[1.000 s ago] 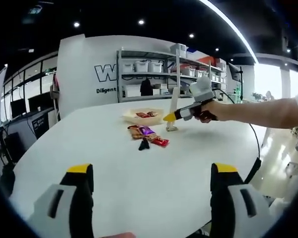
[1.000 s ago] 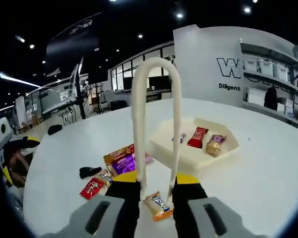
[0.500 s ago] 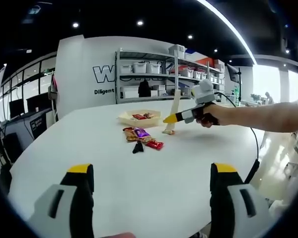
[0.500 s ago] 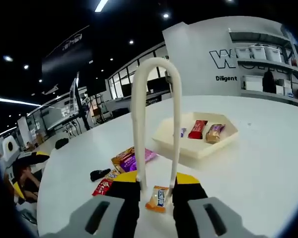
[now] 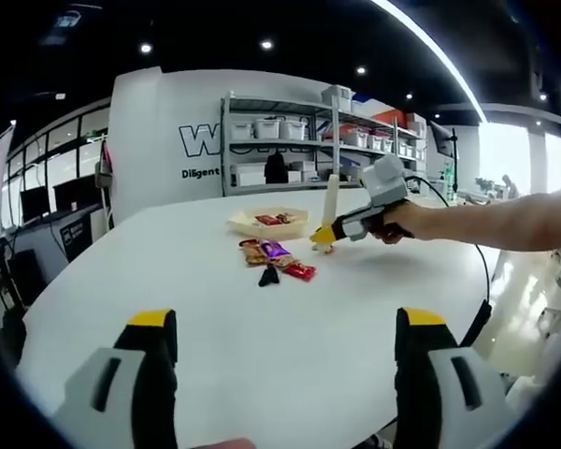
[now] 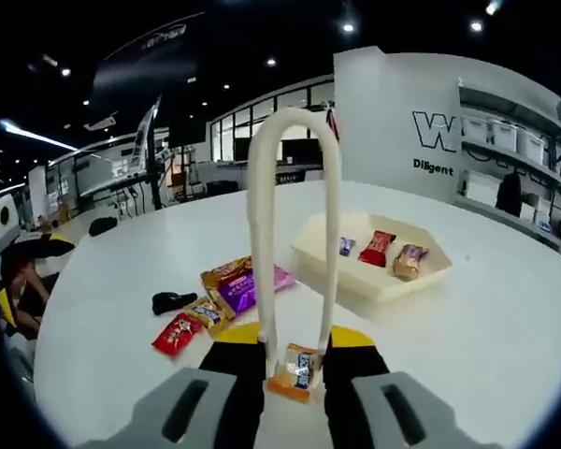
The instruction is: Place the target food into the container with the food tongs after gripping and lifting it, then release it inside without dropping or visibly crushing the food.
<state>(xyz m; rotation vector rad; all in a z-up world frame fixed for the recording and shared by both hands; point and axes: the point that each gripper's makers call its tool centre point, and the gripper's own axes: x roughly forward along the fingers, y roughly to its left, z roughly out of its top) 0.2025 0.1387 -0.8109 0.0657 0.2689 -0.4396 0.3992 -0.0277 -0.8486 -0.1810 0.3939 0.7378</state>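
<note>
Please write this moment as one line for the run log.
phase: carry | right gripper: shut on tongs | tongs: gripping snack bar | tray: holds three snacks | left gripper: open, idle

You have a white round table [image 5: 262,327] as the base. Beyond its far edge stands a metal shelving rack [image 5: 299,140] with white storage bins [image 5: 266,126]. Beside the rack is a white wall panel [image 5: 159,140] bearing dark lettering. Recessed ceiling lights [image 5: 266,43] glow above it.
</note>
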